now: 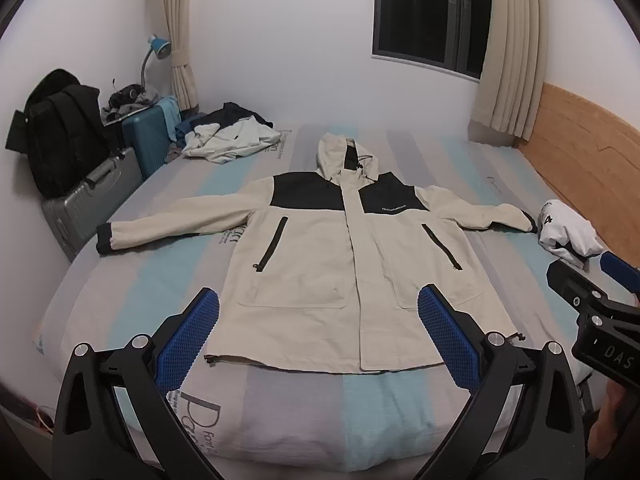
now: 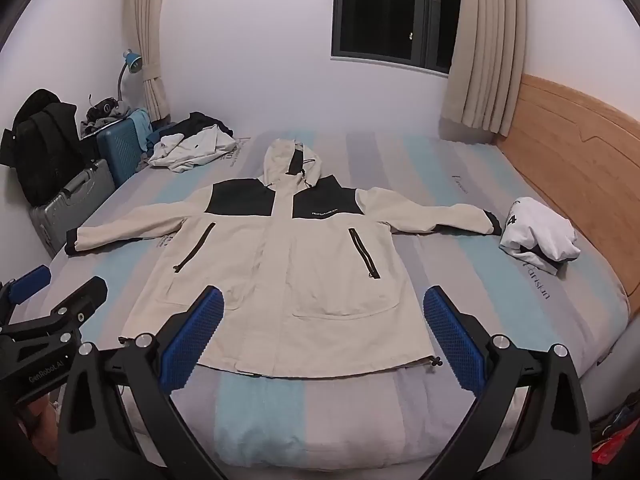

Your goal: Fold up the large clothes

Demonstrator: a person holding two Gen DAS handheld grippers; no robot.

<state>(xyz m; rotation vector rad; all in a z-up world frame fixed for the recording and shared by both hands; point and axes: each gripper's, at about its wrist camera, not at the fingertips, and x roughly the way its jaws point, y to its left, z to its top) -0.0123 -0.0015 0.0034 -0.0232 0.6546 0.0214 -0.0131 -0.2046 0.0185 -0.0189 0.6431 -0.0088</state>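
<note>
A cream hooded jacket with black shoulder panels (image 1: 320,264) is spread flat, front up and sleeves outstretched, on the striped blue-and-grey mattress (image 1: 280,408). The left gripper (image 1: 318,320) and right gripper (image 2: 322,316) are held side by side above the near hem, angled downward — both spread wide, nothing grasped.

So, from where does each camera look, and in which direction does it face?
Left wrist view: sits on the left hand-held gripper, looks down over the bed at the spread jacket; its blue pads stand open, and the right hand-held gripper shows at the right edge.
Right wrist view: sits on the right hand-held gripper, faces the same way; the left hand-held gripper shows at the left edge.
Both share the jacket, window, headboard and folded white garment.
</note>
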